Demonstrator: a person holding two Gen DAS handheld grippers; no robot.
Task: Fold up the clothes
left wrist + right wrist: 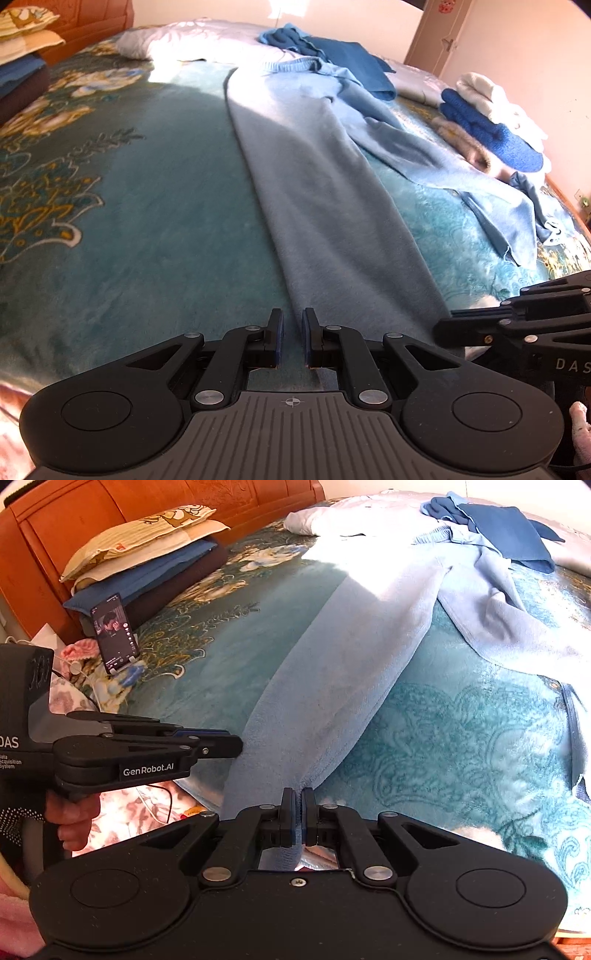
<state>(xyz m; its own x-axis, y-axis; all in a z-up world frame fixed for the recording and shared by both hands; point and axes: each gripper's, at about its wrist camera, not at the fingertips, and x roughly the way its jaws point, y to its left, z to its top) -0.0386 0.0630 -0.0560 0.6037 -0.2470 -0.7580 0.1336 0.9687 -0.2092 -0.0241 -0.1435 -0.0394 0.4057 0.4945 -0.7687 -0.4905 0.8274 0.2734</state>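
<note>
1. The near end of the light blue trousers [332,206] runs under both tools, so the hem is hidden in both views; only the long leg stretching away over the teal bedspread [155,229] is plain to see.
2. The left claw [292,338] stands slightly apart, with a narrow gap between its blue pads, directly over the near left edge of the trouser leg. Whether any cloth sits between the pads is hard to make out.
3. The right claw [298,818] is closed, pinching the near edge of the same trouser leg [332,686], where the fabric bunches into a small fold at the tips.
4. In the left wrist view the right tool [517,325] enters from the right edge, cut off by the frame, its tips blurred against the cloth.
5. Only the right wrist view shows the left tool [147,753] side-on, the hand [70,823] partly hidden behind its grip, a phone [114,635] propped near the headboard [110,509], and stacked pillows [147,542].
6. Only the left wrist view shows the pile of blue and white knitwear [491,122] at the far right of the bed.
7. Both views show the dark blue garment [332,55] at the far end, overlapping the trousers' waist; the second leg lies crumpled to the right.
</note>
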